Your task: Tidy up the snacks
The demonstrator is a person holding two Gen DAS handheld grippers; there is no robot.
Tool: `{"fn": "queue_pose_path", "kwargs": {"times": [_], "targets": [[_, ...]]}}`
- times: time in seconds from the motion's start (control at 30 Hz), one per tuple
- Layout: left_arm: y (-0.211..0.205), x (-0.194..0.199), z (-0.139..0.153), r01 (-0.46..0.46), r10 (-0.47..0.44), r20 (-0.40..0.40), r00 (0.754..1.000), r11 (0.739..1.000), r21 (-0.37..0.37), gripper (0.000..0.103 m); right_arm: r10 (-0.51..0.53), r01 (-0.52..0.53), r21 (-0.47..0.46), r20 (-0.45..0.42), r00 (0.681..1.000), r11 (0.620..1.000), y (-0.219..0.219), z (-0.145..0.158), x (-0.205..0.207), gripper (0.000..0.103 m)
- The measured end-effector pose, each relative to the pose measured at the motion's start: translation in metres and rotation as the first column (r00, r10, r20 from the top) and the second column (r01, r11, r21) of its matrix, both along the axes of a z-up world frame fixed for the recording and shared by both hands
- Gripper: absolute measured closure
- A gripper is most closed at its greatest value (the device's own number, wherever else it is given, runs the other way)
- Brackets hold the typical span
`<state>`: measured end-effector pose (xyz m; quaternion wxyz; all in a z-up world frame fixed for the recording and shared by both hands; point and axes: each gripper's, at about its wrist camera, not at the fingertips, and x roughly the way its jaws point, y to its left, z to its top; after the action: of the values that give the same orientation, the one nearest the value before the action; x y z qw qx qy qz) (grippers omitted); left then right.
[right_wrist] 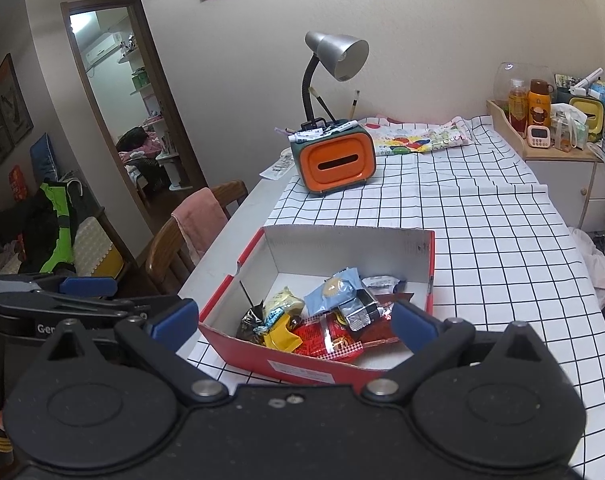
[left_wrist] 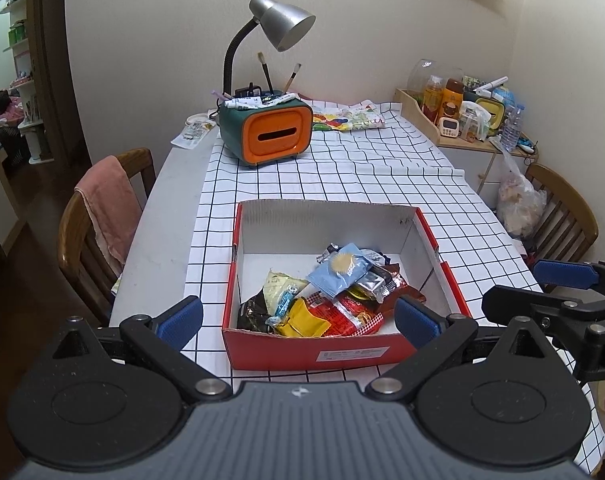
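From the left wrist view, the left gripper (left_wrist: 298, 322) hangs with its blue pads spread wide and nothing between them, and the red box (left_wrist: 342, 354) sits straight ahead and just below, its near wall running crosswise to the fingers. The snack packets (left_wrist: 334, 300) are heaped against that near wall, so they lie almost dead centre between the pads, forward and down. The right gripper (left_wrist: 542, 292) shows at the right edge, beside the box's right wall, its fingers also apart and empty. From the right wrist view, the same right gripper (right_wrist: 294, 326) frames the pile (right_wrist: 322, 316) too, but the box (right_wrist: 302, 368) is skewed, its near corner pointing toward the left pad, and the packets lie forward and slightly right of centre. The left gripper (right_wrist: 86, 292) sits off to the left, beyond the box's left wall. I'd judge both about equally near; the left faces the box squarer, so a straight dip down would reach the heap.
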<state>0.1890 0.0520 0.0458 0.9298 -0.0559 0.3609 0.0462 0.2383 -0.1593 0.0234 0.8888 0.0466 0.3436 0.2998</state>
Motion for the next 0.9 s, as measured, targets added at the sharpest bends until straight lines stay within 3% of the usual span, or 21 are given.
{"fn": "queue_pose_path", "kwargs": {"times": [0.9], "targets": [[0.0004,-0.0056,-0.0102,0.026,-0.026,-0.02,0.999,1.0,-0.009,0.0,-0.027,0.027,-0.018,-0.037,0.999,0.999,0.003,-0.0072,-0.009,0.0]]}}
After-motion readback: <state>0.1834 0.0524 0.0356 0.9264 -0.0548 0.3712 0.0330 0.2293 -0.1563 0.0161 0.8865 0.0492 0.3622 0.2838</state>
